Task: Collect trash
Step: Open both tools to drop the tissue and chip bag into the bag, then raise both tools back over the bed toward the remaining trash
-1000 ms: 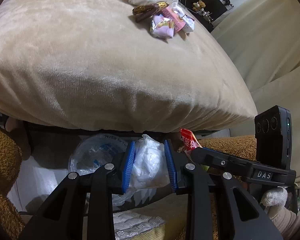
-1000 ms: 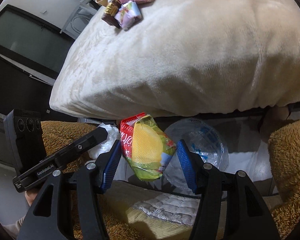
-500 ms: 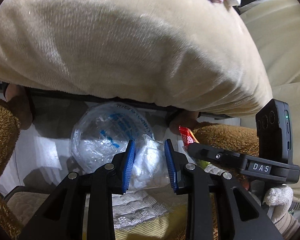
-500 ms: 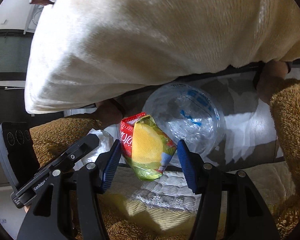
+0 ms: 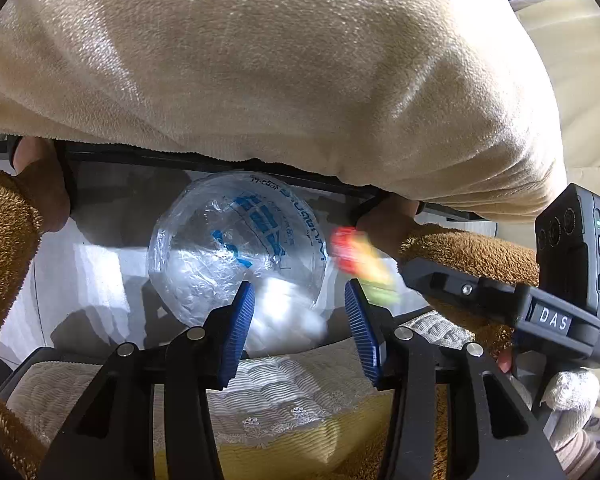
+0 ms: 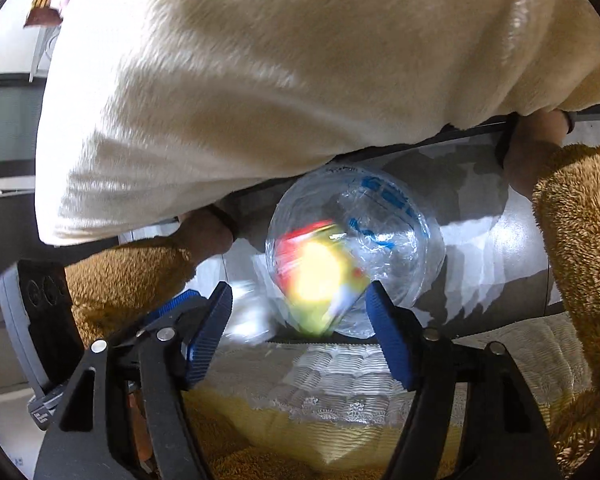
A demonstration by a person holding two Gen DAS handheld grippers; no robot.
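Evidently both grippers' jaws were opening, dropping the white wad (image 5: 284, 316) and snack packet (image 6: 320, 276) toward the clear bag (image 5: 236, 248). Next, more wrappers needed fetching.

Cream blanket (image 5: 260, 60), clear blue-printed bag (image 5: 236, 248), red-yellow-green wrapper (image 6: 320, 276), white wad (image 5: 284, 320), blue-padded black claws.

Black gripper (image 5: 298, 324) — blue ribbed pads, fuzzy brown sleeves (image 5: 468, 252)
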